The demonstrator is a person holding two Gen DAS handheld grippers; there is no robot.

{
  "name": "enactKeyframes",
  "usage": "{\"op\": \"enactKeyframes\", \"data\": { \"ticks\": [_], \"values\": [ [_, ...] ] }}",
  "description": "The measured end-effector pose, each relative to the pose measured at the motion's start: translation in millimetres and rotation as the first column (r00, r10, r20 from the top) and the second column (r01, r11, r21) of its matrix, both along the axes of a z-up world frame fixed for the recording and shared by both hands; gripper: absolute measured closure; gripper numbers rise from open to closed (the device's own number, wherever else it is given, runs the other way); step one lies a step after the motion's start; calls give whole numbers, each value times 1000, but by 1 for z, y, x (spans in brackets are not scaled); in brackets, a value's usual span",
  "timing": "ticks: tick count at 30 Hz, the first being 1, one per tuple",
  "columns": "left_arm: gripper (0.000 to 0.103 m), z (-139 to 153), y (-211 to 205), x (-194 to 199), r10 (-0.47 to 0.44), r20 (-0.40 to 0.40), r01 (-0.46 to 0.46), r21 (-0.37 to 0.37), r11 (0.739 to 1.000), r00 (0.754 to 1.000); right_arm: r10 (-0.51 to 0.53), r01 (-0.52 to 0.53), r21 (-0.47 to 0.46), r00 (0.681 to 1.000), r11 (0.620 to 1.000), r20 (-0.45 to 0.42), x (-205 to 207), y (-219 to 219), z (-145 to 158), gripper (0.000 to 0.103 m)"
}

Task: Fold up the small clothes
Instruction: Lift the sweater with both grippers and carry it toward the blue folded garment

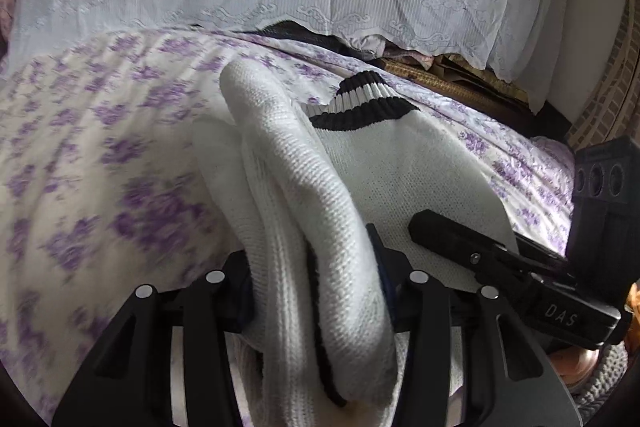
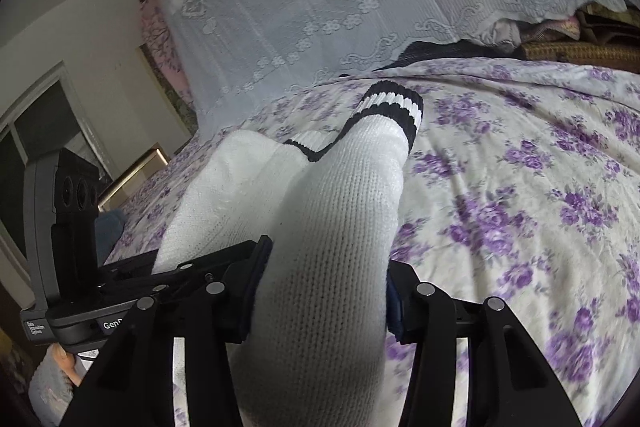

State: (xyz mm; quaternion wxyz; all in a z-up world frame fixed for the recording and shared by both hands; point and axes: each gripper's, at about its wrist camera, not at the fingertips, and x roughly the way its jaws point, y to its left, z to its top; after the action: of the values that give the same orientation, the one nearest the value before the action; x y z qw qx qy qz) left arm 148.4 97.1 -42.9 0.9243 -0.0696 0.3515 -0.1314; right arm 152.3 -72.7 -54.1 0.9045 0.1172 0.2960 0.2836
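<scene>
A thick fold of the white knitted garment (image 1: 332, 195) is clamped in the half-closed jaws of the left gripper (image 1: 316, 291), and another bunch of it in those of the right gripper (image 2: 320, 287), so its near part is held up over the flowered bed (image 2: 520, 187). The knit is judged soft, light and limp, best taken at edges or corners. One garment with black-striped cuffs (image 2: 394, 103) is counted, though a second layer may be hidden.

Floral bedsheet (image 2: 520, 187) (purple) bears sweater (image 1: 400, 163).
</scene>
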Motion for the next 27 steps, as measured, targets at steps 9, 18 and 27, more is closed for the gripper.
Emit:
{"op": "enactKeyframes", "data": {
  "ticks": [9, 18, 27],
  "values": [
    [58, 15, 25, -63, 63, 43, -65, 32, 997, 997, 64, -64, 6, 998, 998, 26, -50, 30, 12, 53],
    [58, 28, 73, -124, 141, 84, -144, 27, 989, 986, 159, -159, -6, 985, 987, 66, -95, 81, 27, 53],
    [58, 39, 139, -174, 243, 125, -247, 14, 969, 962, 263, -261, -41, 961, 965, 80, -126, 153, 48, 53]
  ]
}}
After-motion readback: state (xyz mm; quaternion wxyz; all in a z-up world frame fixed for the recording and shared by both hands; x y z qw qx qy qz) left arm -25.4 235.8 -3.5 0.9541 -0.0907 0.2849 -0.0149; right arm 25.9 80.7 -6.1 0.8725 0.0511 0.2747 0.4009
